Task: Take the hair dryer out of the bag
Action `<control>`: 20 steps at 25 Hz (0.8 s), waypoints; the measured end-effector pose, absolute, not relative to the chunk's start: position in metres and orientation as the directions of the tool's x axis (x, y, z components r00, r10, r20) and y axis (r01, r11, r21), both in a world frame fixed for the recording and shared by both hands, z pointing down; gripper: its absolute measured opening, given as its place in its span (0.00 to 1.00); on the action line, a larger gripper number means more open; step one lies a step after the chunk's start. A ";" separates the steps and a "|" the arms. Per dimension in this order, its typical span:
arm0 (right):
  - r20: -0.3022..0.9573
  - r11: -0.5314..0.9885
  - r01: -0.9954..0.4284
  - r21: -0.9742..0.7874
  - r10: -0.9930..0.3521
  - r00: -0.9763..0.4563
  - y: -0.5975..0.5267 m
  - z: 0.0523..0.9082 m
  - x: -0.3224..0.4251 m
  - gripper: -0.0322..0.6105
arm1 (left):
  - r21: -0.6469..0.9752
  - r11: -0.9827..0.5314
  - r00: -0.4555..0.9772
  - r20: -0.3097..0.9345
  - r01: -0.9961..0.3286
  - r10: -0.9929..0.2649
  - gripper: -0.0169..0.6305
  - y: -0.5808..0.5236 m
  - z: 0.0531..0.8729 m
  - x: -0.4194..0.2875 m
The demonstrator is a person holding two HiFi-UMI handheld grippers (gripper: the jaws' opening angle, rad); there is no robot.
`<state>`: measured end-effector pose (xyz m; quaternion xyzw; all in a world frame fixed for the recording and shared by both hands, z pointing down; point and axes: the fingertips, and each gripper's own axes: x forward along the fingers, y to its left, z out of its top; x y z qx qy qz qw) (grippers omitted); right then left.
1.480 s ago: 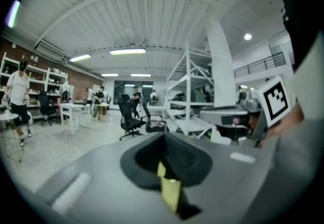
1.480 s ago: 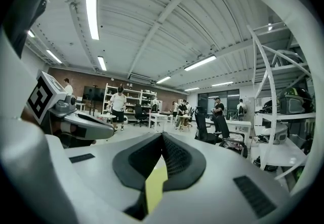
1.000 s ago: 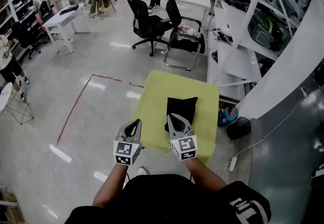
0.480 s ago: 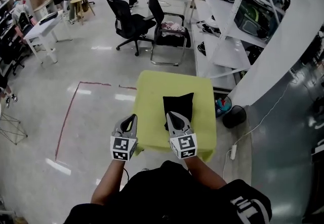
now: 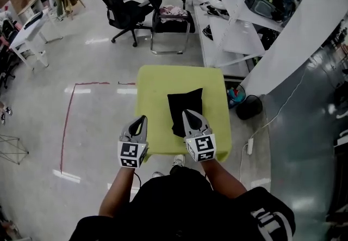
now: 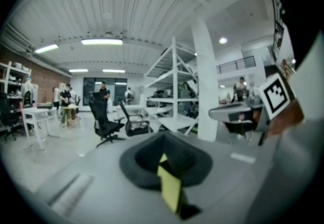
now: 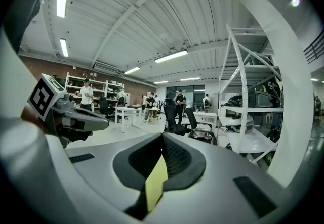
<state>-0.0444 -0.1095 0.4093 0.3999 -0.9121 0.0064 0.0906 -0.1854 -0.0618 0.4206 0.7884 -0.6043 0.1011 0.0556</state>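
While you stand at the near edge of the yellow-green counter [image 5: 157, 83], both claws reach out side by side over it, pointing away from you. Your left claw [image 5: 140, 121] has its jaws pressed together with nothing gripped; only a sliver of yellow counter shows through the slot under the pads. It sits over the counter's near left part, beside the black bag [image 5: 185, 103] and apart from it. Your right claw [image 5: 188, 113] is likewise closed and empty, and its tip overlaps the bag's near end; whether it touches the fabric you cannot tell. The bag lies near the middle of the counter, dark and crumpled. The hair dryer itself cannot be made out in any view. Beyond the counter stand black office chairs [image 5: 122, 10], white shelving [image 5: 239, 30] rises to the right, and a red line [image 5: 67, 120] marks the floor on the left
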 end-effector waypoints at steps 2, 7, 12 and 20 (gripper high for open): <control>0.186 0.671 -0.740 0.056 -0.735 -0.652 -0.121 0.416 -0.038 0.06 | -0.037 -0.282 0.265 0.242 -0.959 -0.933 0.04 -0.074 0.427 -0.178; 0.246 0.651 -0.758 0.045 -0.743 -0.623 -0.142 0.445 -0.020 0.06 | -0.037 -0.338 0.313 0.294 -0.941 -0.903 0.04 -0.100 0.452 -0.155; 0.351 0.631 -0.775 0.014 -0.729 -0.588 -0.138 0.488 0.004 0.06 | -0.053 -0.428 0.378 0.382 -0.902 -0.843 0.04 -0.108 0.493 -0.123; 0.471 0.604 -0.796 -0.044 -0.690 -0.550 -0.117 0.556 0.027 0.06 | -0.056 -0.530 0.433 0.507 -0.846 -0.745 0.04 -0.098 0.564 -0.089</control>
